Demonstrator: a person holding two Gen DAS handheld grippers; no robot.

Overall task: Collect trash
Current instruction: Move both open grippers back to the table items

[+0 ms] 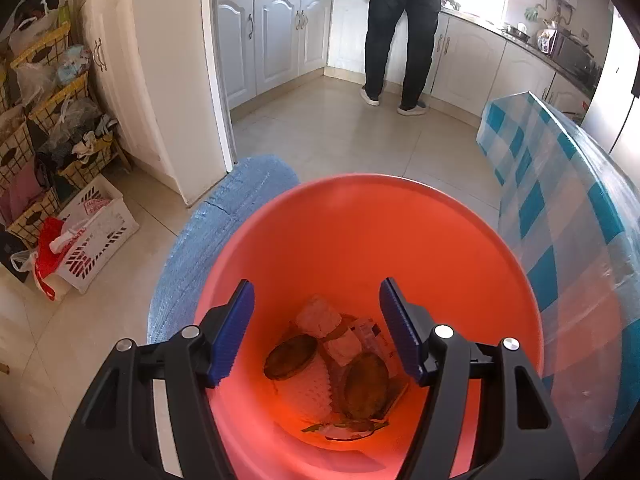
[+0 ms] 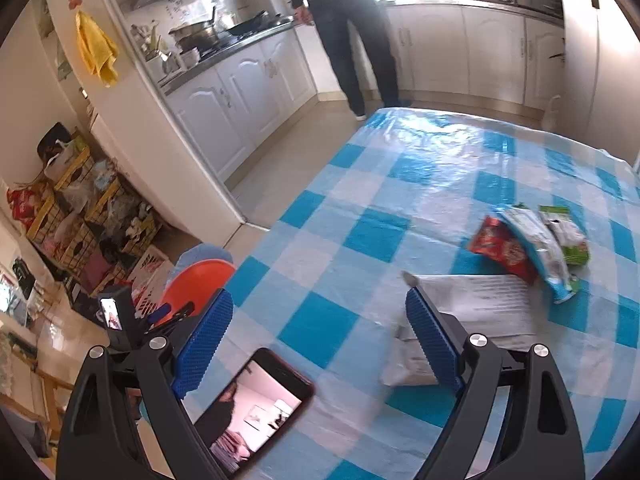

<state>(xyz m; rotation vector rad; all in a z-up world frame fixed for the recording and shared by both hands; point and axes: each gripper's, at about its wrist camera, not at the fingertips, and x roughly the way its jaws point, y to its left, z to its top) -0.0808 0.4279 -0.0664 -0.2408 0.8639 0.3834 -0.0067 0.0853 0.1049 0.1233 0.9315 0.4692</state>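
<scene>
Black gripper arms with blue ribbed pads fill the bottom of both views. From the left wrist, the left gripper [image 1: 316,328] hangs over the mouth of an orange bucket [image 1: 360,216], its jaws apart with nothing between them. Down in the bucket lie scraps of trash [image 1: 340,364]: white foam netting, brown round pieces, a bit of wrapper. Behind the bucket stands a stool with a blue ribbed seat [image 1: 224,216], on a pale tiled floor [image 1: 328,136].

From the right wrist, the right gripper [image 2: 320,340] is spread wide above a table covered in a blue-and-white checked cloth [image 2: 360,208] under clear plastic, holding nothing. A phone [image 2: 256,408] with a lit screen lies at the near edge, partly under the left finger. A grey-white mailer bag [image 2: 480,308] lies just beyond the right finger, and past it a pile of snack wrappers [image 2: 528,240], red, blue-white and green, overlapping one another.

Around the room run white kitchen cabinets [image 1: 276,40], with pans on the counter. A person in dark trousers [image 1: 400,32] stands at the counter. Yellow wire baskets [image 1: 52,92] stuffed with bags stand by the wall, and a yellow cloth [image 2: 96,52] hangs above them.
</scene>
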